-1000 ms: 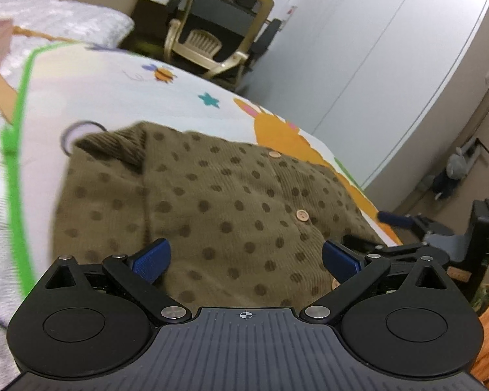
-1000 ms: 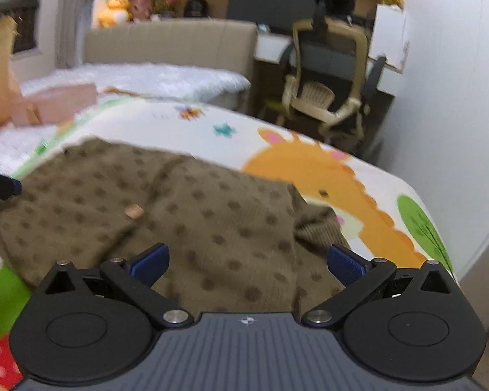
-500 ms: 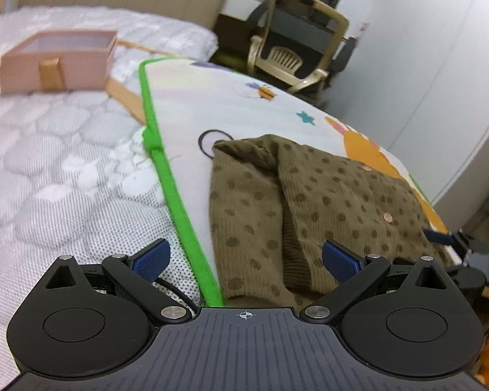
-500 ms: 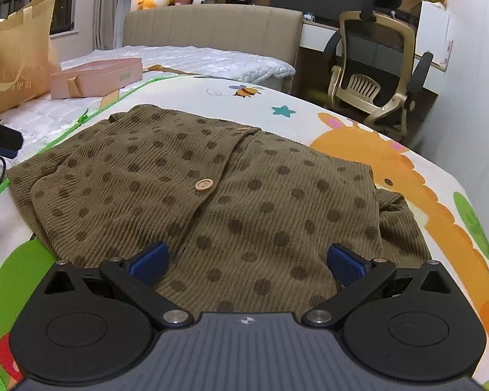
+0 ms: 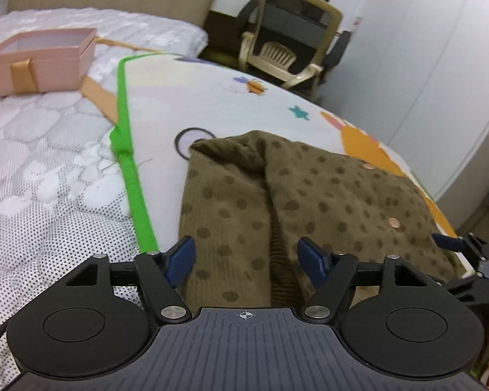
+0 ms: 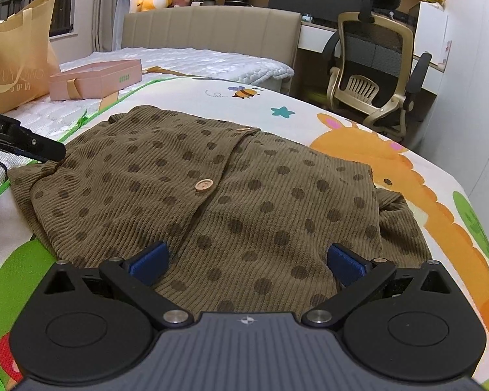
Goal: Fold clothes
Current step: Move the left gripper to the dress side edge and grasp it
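Since half a second ago the left gripper [image 5: 246, 257] has come in closer over the near edge of the brown polka-dot cardigan [image 6: 218, 195], its blue pads [image 5: 179, 257] now narrower but apart, gripping nothing. From the left, a tan tote bag [image 6: 13, 55] and a pink gift box [image 6: 94, 78] sit on the white quilt [image 5: 42, 163]. The cardigan lies folded on the cartoon play mat [image 6: 391, 163], buttons up. The right gripper [image 6: 246, 262] hovers at the hem, spread wide, empty. An office chair [image 6: 371, 65] stands beyond.
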Available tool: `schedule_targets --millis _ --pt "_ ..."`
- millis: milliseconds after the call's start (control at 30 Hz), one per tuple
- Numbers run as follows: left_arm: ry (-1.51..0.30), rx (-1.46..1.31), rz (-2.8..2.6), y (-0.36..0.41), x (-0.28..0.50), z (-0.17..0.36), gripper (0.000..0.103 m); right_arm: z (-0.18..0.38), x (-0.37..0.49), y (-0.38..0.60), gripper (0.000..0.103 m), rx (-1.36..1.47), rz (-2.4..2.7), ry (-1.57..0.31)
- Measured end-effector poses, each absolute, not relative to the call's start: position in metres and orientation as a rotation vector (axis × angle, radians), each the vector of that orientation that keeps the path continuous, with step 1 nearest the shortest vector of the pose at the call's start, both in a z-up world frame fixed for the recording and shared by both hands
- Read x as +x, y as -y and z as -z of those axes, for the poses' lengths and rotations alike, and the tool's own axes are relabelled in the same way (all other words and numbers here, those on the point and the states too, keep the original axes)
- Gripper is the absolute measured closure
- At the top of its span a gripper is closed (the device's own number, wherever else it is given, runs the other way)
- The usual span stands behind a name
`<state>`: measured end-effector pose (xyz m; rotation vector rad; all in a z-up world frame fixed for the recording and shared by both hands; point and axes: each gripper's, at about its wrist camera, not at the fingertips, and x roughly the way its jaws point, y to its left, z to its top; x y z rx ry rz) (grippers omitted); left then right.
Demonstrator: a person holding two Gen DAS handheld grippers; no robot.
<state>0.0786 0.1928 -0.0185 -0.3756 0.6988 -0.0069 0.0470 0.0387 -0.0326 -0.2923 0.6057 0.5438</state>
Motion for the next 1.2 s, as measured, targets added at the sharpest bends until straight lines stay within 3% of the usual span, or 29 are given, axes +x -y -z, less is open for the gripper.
schedule_targets --millis 200,300,367,733,967,1133,1200 --pt "-0.686 -0.347 -0.045 -0.195 0.079 0.020 0.025 0.034 0.046 -0.039 0.000 -0.292 -0.544 -0.604" --pt "-0.687 -0.353 -0.028 -0.197 0.079 0.021 0.028 0.034 0.047 -0.040 0.000 -0.291 -0.545 -0.605" --pt "-0.688 -0.354 0.002 -0.196 0.079 0.021 0.035 0.034 0.047 -0.040 0.000 -0.290 -0.545 -0.606" --pt "-0.677 -0.392 0.038 -0.194 0.075 0.022 0.037 0.035 0.047 -0.039 0.000 -0.287 -0.546 -0.605" --pt "-0.678 -0.452 0.094 -0.191 0.070 0.023 0.049 0.035 0.046 -0.040 0.000 -0.286 -0.545 -0.604" --pt "-0.677 -0.488 0.080 -0.196 0.070 0.025 0.077 0.033 0.041 -0.041 0.000 -0.304 -0.522 -0.576" --pt "-0.675 -0.493 0.092 -0.196 0.071 0.024 0.079 0.029 0.032 -0.044 0.000 -0.313 -0.500 -0.512"
